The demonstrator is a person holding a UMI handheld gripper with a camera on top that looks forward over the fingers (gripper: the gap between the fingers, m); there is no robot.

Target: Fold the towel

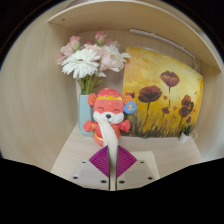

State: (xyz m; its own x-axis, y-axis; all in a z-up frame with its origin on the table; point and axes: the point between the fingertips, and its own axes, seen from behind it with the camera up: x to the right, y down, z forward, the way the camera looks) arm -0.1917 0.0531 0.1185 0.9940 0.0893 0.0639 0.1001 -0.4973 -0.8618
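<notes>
Towel nowhere to be made out with certainty, so no telling its colour, its weave or how it lies. Nearest, below the fox plush toy [108, 115], the gripper [110, 162], with magenta pads [100, 160] drawn close into a diamond shape. Between them, a pale strip [118, 150] running up toward the fox: perhaps part of the toy, perhaps cloth, not to be decided here. Impossible to tell how far apart the jaws stand, or whether anything is held. Under the fox, a light shelf surface [70, 160] with 1 toy on it. Just left of the fox and a little behind, a pale blue vase [84, 108]; above the fox, white and pink flowers [88, 60]. Right of the fox and beyond it, leaning at the back wall, a painting [165, 95] of dark red poppies on yellow. As a judgement: folding not yet begun. Best first to turn away from the fox and find the towel, then to take 1 corner close to the edge, lift low, and lay it squarely over the opposite corner.
</notes>
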